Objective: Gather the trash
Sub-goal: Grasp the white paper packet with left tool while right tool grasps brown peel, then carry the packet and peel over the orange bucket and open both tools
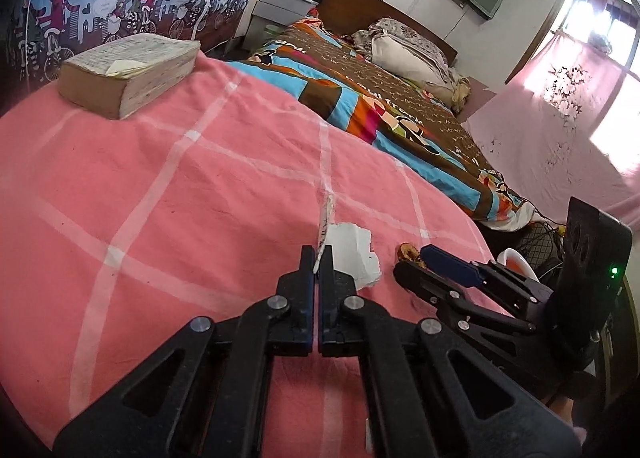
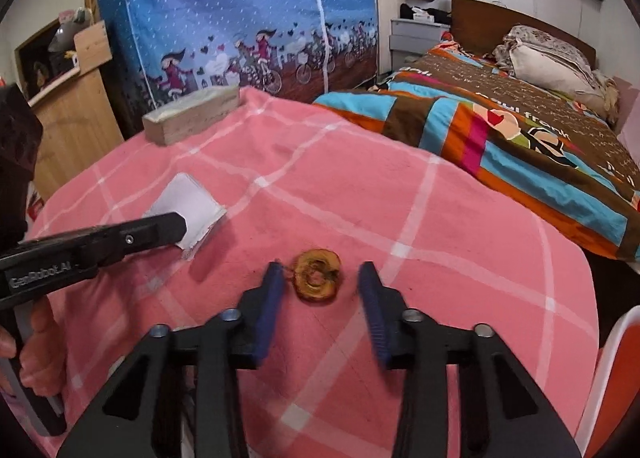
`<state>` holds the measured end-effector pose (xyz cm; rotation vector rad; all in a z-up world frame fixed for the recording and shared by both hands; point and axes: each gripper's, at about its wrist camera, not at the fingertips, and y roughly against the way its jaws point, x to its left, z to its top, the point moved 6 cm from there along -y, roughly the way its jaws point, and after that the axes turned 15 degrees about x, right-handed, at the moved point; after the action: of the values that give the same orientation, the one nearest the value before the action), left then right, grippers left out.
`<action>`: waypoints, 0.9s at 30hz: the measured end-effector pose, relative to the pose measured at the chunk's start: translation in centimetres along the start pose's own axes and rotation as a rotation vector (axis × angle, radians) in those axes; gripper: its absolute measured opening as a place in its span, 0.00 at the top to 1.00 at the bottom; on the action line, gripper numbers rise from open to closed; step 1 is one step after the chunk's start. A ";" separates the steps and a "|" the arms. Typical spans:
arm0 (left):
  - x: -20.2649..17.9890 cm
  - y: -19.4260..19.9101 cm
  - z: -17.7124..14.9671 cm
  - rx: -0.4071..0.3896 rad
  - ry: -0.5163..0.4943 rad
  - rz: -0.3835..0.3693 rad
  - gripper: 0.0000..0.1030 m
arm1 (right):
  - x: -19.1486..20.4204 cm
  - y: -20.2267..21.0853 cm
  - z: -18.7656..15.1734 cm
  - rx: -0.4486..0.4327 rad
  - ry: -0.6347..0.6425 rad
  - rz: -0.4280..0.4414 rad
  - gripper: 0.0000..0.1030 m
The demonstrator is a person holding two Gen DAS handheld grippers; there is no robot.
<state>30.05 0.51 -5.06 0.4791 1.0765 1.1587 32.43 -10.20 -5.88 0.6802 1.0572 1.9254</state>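
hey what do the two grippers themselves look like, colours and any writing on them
Both are black plastic linkage frames with silver pivot rivets and triangular cut-outs. The right hand-held gripper has ribbed blue finger pads. The left hand-held gripper has dark pads; grey "GenRobot.AI" lettering runs along its side. A green indicator light glows on the right unit's black body.

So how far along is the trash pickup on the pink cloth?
Nothing looks binned yet. In hand: the left gripper is shut on the white paper scrap, pinching its edge. Next: the right gripper is open with its fingers either side of the brown peel, not closed. The thick book sits untouched at the far corner.
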 end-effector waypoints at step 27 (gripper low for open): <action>-4.7 6.8 -0.7 -0.372 -0.255 0.086 0.96 | -0.2 10.6 -2.6 -0.531 -0.055 -0.166 0.79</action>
<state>26.03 -1.29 1.90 0.3697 0.6072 1.3006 26.37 -14.82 1.97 0.3305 0.5090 1.9126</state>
